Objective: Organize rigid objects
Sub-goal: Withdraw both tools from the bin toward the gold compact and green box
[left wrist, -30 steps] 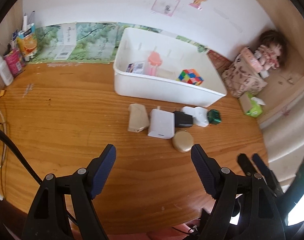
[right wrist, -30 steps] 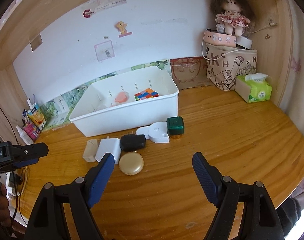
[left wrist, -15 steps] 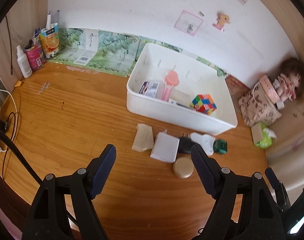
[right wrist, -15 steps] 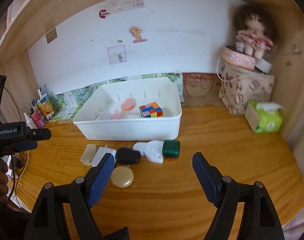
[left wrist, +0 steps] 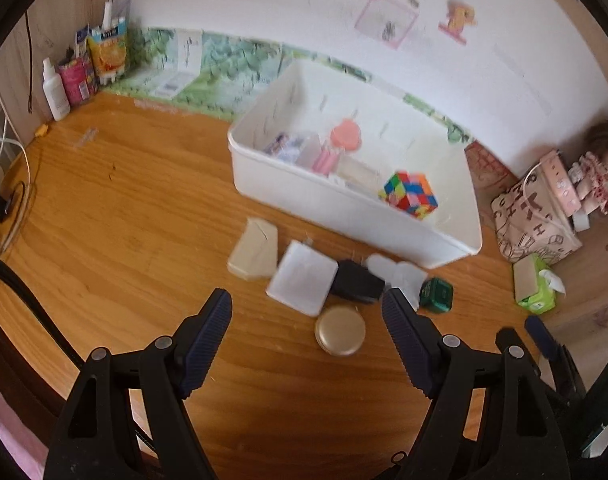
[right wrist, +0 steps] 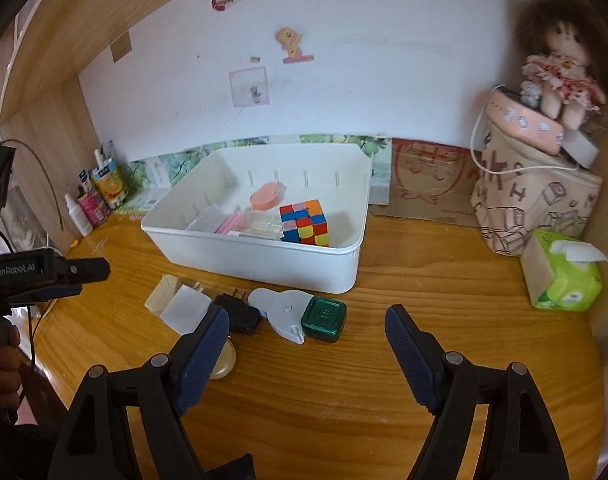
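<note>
A white bin point(left wrist: 344, 216) point(right wrist: 264, 260) on the wooden desk holds a colour cube point(left wrist: 410, 196) point(right wrist: 304, 222), a pink round lid point(right wrist: 265, 197) and small boxes. In front of it lies a row: a beige block point(left wrist: 254, 254) point(right wrist: 163, 294), a white charger point(left wrist: 304, 282) point(right wrist: 186, 308), a black plug point(left wrist: 358, 286) point(right wrist: 240, 312), a white-grey case point(right wrist: 282, 312), a green square box point(left wrist: 436, 295) point(right wrist: 324, 319), and a gold round tin point(left wrist: 340, 330) point(right wrist: 224, 362). My left gripper point(left wrist: 306, 320) hangs open above the tin. My right gripper point(right wrist: 306, 332) is open, hovering near the green box.
Bottles and juice cartons point(left wrist: 84, 68) stand at the back left by cables point(left wrist: 0, 184). A patterned bag point(right wrist: 536, 200) with a doll point(right wrist: 560, 72) on it and a green tissue pack point(right wrist: 564, 276) fill the right corner. A hand point(right wrist: 0, 368) holds the left gripper.
Both views have rolled and shifted: the bin and the row of objects now lie closer to each gripper's fingers. Both grippers stayed open and nothing on the desk moved.
</note>
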